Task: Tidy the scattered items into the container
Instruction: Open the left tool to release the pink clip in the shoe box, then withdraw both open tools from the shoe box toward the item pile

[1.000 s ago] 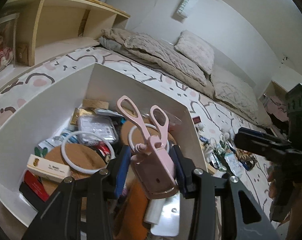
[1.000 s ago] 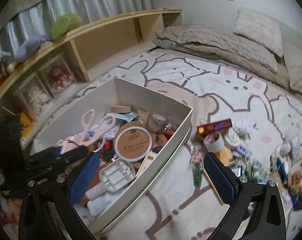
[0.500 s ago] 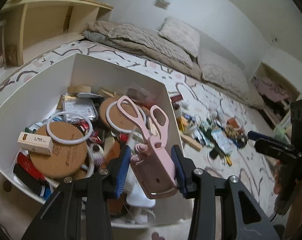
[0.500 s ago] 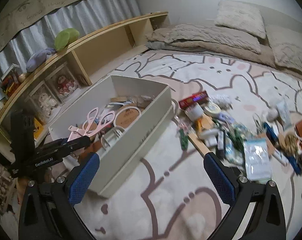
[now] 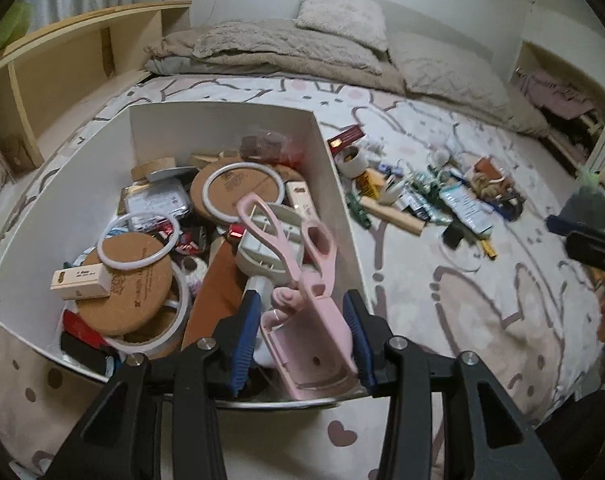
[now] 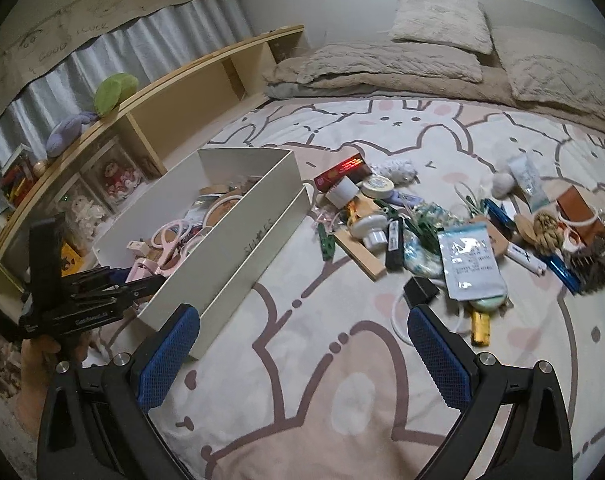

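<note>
Left tongs point(image 5: 302, 328) hang over the near end of the white box point(image 5: 334, 168), and the pink scissor-like tool point(image 5: 302, 280) lies between their blue pads point(image 5: 246, 332). Those tongs have just been easing apart: a clear gap shows on the left pad's side, while the tool's flat pink base sits close against the right pad, so I cannot tell whether that side touches. The tool's two loop handles point away from the tongs, over the clutter in the box, where cork coasters point(image 5: 130, 284), white rings point(image 5: 138, 240) and a small cream carton point(image 5: 80, 282) are piled.

Right tongs point(image 6: 302, 344) stand wide with nothing between them, above the bunny-print bed cover point(image 6: 342, 400). Just beyond them the scattered items lie in a heap on the cover, to the right of the box: a pale blue sachet point(image 6: 472, 260), a small black block point(image 6: 420, 290), a red packet point(image 6: 342, 172), a roll of tape point(image 6: 378, 188) and a wooden strip point(image 6: 360, 258). The box's long side wall sits ahead and left of the right tongs.
</note>
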